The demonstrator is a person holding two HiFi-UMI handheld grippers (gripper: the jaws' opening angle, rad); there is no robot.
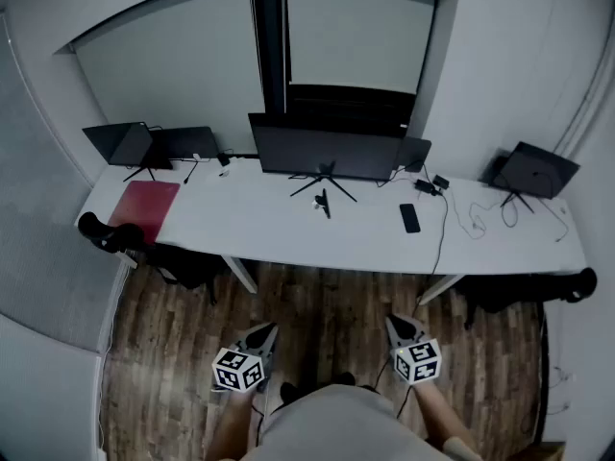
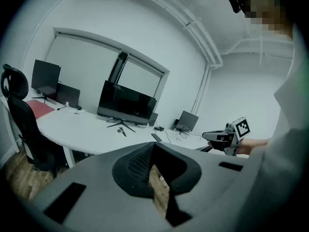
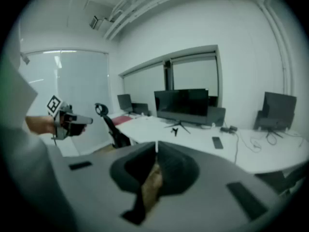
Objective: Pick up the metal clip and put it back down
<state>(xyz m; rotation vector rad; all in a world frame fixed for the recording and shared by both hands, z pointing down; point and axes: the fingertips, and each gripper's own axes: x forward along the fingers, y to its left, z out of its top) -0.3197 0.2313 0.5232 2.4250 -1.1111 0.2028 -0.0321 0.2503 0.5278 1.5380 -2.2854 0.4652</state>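
The metal clip [image 1: 324, 203] is a small dark thing lying on the white desk [image 1: 259, 224] in front of the big monitor's stand. It also shows as the clip [image 2: 121, 131] in the left gripper view and the clip [image 3: 175, 131] in the right gripper view. Both grippers hang low over the wooden floor, well short of the desk. My left gripper [image 1: 264, 332] is shut with nothing in it, jaws meeting at the tip [image 2: 153, 144]. My right gripper [image 1: 399, 327] is likewise shut and empty [image 3: 156, 146].
A large monitor [image 1: 327, 152] stands mid-desk, with laptops on stands at the left [image 1: 125, 144] and the right [image 1: 535, 169]. A black phone [image 1: 410, 217] and cables lie right of the clip, a red folder [image 1: 144, 209] at the left end. Office chairs [image 1: 110, 233] sit at both desk ends.
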